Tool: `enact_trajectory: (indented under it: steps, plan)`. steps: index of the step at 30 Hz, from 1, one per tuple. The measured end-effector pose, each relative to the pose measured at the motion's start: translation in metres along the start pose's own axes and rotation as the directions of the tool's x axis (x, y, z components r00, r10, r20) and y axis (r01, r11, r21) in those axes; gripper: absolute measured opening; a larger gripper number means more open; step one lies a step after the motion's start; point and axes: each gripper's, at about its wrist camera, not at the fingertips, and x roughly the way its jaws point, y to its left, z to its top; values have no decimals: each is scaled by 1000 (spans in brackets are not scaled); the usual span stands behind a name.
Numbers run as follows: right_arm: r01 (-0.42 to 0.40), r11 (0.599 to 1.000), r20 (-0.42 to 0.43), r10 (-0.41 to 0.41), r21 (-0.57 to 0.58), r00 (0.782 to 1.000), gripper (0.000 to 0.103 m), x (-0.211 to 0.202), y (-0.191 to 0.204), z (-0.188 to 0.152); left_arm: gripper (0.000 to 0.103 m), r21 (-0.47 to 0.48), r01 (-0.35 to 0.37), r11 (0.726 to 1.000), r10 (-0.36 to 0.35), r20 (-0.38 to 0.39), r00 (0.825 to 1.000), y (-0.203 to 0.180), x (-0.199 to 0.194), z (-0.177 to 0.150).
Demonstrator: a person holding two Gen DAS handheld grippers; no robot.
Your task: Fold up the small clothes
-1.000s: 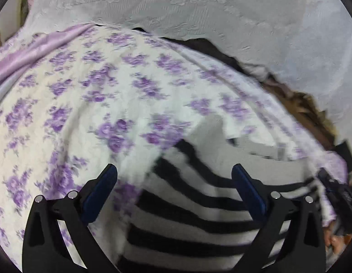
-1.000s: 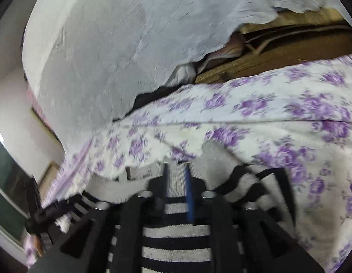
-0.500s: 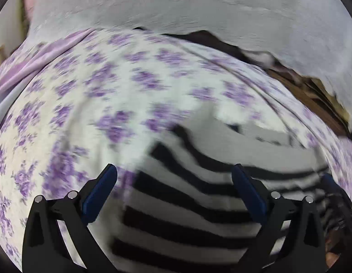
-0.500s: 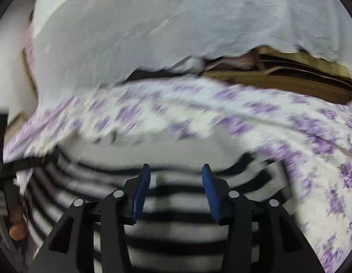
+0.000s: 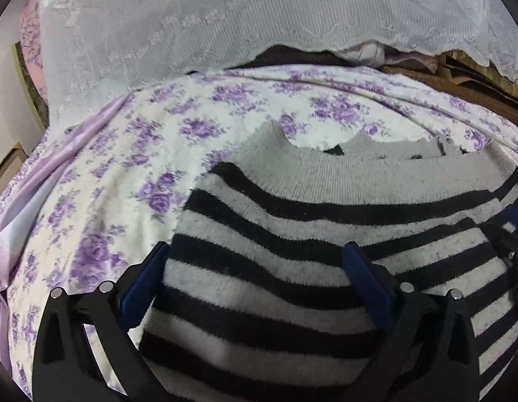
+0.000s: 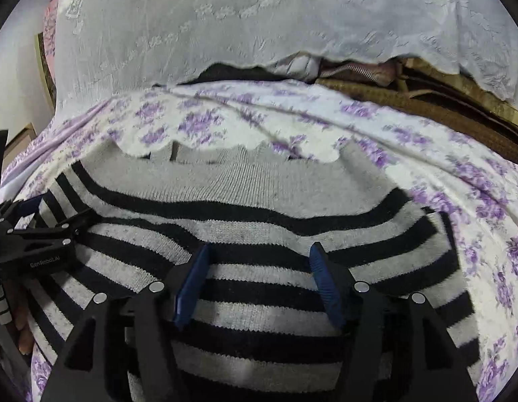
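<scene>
A striped sweater [image 6: 259, 207] lies flat on the floral bedspread [image 5: 131, 167]. Above it the left gripper [image 5: 255, 278] hangs with jaws wide apart, the right gripper [image 6: 259, 281] with jaws opening, both empty.

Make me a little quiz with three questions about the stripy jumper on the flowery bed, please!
1. True or false: the black-and-grey striped knitted jumper lies on a plain red blanket.
2. Which does the right tool have between its blue pads? A) a pinched fold of the jumper B) nothing gripped, only jumper lying below C) the white lace cloth
3. Fill in: the white bedsheet is printed with ______ flowers.

Key:
1. False; it lies on the flowered bedsheet.
2. B; its jaws are opening, and the left tool is open too.
3. Purple.
</scene>
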Motion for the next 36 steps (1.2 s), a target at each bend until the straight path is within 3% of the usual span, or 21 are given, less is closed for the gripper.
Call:
enact_trajectory:
  steps: [5,9,11,14,17,21,28,32,36]
  plan:
    - [51,999,197,-49,-6,979,64,-48,9,-14,99,16,-2,1000,1,72,997,-2,-34,-16]
    - [52,997,176,-42,-53,984,67,-57,26,-25,99,45,-22,999,18,78,997,-6,-47,-29]
    - [39,998,150,-31,-56,988,78,-60,33,-31,99,53,-27,998,23,71,997,-6,-50,-33]
    - [16,998,-22,-17,-55,1000,87,-43,37,-42,99,72,-28,997,27,20,999,-8,-44,-39]
    - [42,998,-25,-43,-51,999,88,-46,40,-46,99,76,-31,997,32,-14,999,-8,-39,-43]
    - [40,999,40,-39,-21,998,88,-65,38,-51,99,56,-54,997,52,40,998,-4,-59,-52]
    - [44,999,62,-45,7,997,88,-80,37,-61,99,34,-40,999,36,94,995,3,-91,-70]
    - [40,998,78,-44,50,996,88,-89,32,-66,99,15,-26,1000,25,69,997,8,-90,-72]
    - [32,993,53,-38,116,998,89,-87,19,-69,99,-3,4,1000,-4,-5,1000,12,-73,-72]
